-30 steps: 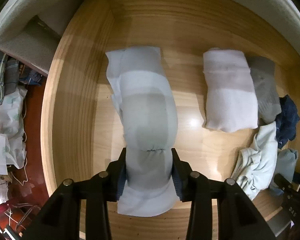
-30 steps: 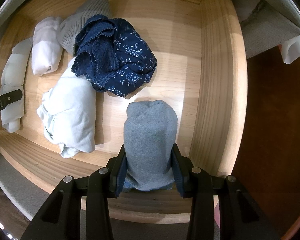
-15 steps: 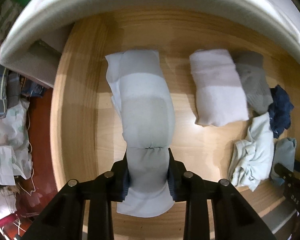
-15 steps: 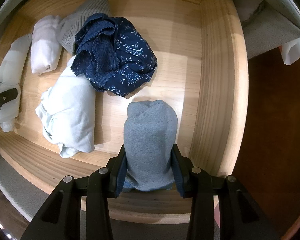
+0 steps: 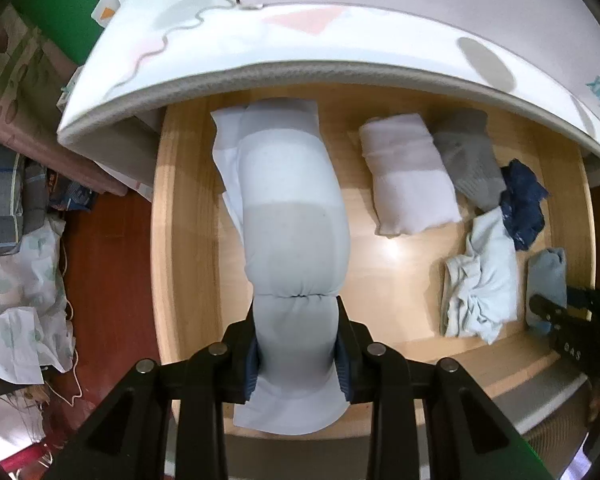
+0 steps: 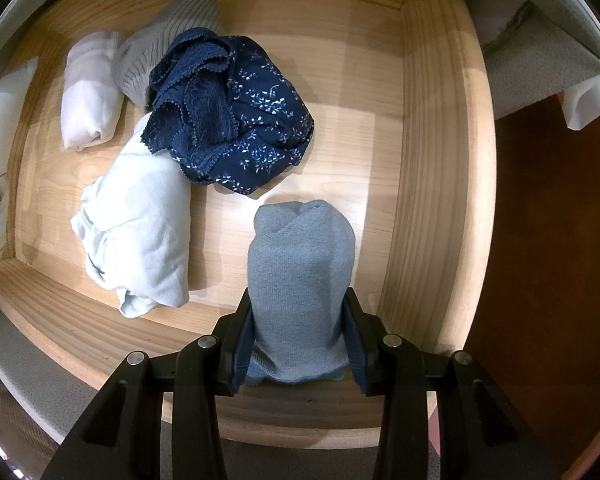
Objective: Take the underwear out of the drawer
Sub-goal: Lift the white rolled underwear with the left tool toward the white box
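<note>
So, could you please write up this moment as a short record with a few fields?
left gripper: shut on the pale grey roll, which hangs above the drawer floor
right gripper: shut on the blue-grey roll
container: wooden drawer, open
loose items inside: navy floral pair, light blue bundle, white roll, grey ribbed roll
above drawer: patterned mattress

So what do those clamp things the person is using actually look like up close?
Both look alike. The left hand-held gripper and the right hand-held gripper are matte black frames of angled struts joined by round silver rivets, and each finger is lined with a ribbed dark-blue pad. No cables or sleeves show; the right gripper's body bears small pale lettering in the left wrist view.
</note>
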Action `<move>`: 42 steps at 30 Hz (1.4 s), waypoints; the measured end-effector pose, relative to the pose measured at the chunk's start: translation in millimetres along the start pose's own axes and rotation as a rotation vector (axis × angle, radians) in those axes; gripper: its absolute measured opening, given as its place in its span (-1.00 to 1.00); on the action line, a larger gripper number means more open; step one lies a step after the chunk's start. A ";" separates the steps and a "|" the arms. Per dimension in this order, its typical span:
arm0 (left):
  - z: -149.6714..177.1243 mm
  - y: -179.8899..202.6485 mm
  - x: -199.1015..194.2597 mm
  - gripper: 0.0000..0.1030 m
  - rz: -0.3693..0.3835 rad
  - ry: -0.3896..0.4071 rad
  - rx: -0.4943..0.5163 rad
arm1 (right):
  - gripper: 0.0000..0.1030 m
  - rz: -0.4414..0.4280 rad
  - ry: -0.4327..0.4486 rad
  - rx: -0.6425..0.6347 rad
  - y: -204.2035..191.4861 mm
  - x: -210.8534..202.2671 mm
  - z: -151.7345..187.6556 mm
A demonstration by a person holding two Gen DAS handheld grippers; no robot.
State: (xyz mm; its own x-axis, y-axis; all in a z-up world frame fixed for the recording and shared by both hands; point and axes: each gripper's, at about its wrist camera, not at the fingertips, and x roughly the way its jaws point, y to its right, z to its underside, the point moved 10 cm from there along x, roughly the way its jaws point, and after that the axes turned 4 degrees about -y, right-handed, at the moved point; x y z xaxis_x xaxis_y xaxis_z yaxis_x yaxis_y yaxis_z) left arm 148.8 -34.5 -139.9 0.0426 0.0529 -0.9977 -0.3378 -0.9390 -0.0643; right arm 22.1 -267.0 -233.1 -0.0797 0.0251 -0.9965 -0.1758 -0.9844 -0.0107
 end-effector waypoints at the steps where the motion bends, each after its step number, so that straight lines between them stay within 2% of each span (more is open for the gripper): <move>1: 1.0 1.2 -2.2 -0.41 0.003 -0.004 0.000 | -0.28 0.000 0.000 -0.001 0.1 -0.1 0.0; 4: 4.9 2.8 -12.1 -0.41 0.040 -0.018 -0.002 | -0.28 -0.001 0.000 0.001 0.2 -0.3 0.0; 13: 22.5 13.9 -54.0 -0.41 0.080 -0.042 0.056 | -0.28 0.000 -0.001 -0.001 0.3 -0.5 -0.2; 23: 53.6 20.4 -83.7 -0.41 0.093 0.029 0.129 | -0.28 0.001 -0.001 -0.002 0.2 -0.3 -0.7; 26: 58.7 21.5 -98.2 -0.41 0.083 0.086 0.143 | -0.28 0.000 -0.001 0.001 0.1 -0.5 -0.6; 32: 50.6 22.9 -148.2 -0.41 0.088 0.283 0.150 | -0.28 -0.002 0.000 0.003 -0.1 -0.6 0.2; 42: 3.1 13.0 -241.5 -0.41 0.103 0.555 0.093 | -0.28 -0.004 0.001 0.005 -0.1 0.9 0.8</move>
State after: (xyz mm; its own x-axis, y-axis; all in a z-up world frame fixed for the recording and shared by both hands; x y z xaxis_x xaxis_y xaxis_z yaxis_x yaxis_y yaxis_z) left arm 131.2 -58.5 100.2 0.4842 -0.2474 -0.8393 -0.4467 -0.8946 0.0059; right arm 21.3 -266.7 -234.0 -0.0778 0.0286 -0.9966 -0.1813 -0.9833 -0.0141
